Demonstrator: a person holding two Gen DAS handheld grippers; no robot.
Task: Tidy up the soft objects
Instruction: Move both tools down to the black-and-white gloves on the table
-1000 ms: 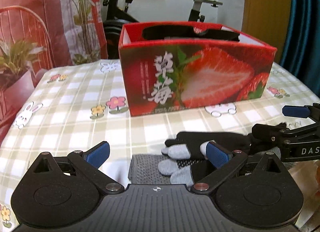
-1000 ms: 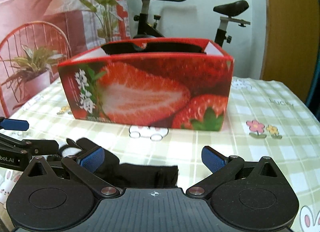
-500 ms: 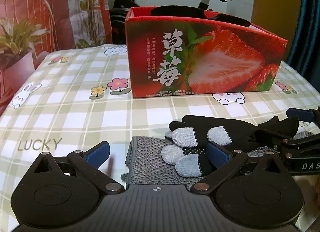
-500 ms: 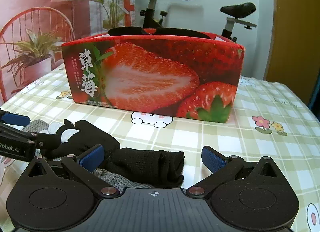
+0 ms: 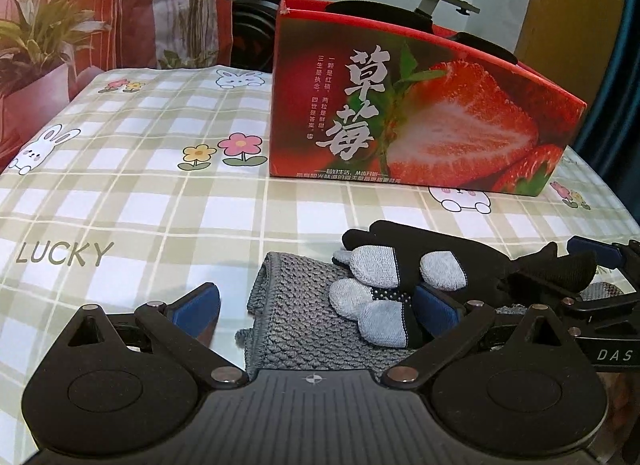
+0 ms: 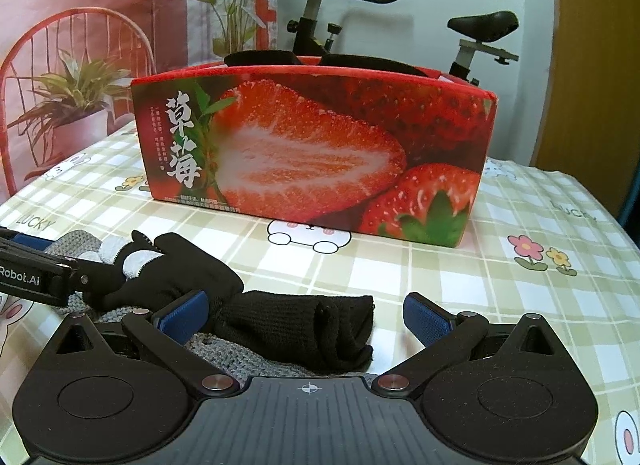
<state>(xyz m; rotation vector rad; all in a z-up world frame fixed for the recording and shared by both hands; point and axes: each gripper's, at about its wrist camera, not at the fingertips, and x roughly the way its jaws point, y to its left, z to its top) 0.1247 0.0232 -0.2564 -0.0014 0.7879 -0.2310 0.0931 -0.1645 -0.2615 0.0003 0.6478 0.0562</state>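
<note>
**Clerk:** Item one, the checked tablecloth (image 5: 132, 201): it is running out of frame on every side. Item two, the strawberry box (image 6: 312, 153): it is standing upright beyond the soft things, and dark shapes are showing over its rim, though what they are cannot be told.

**Operator:** And the soft goods?

**Clerk:** Item three, the grey knitted cloth (image 5: 296, 305): it is lying flat, its near edge hiding behind your left gripper (image 5: 316, 305) and its middle under the glove. Item four, the black glove (image 5: 404, 265) with grey fingertips: it is resting on that cloth, its cuff end reaching towards your right gripper (image 6: 304, 315).

**Operator:** The tools themselves?

**Clerk:** You are holding both wide open and gripping nothing. The left one's pads are sitting either side of the cloth's end; the right one's are flanking the glove's rolled cuff. Whether any pad is touching fabric is hard to make out.
</note>
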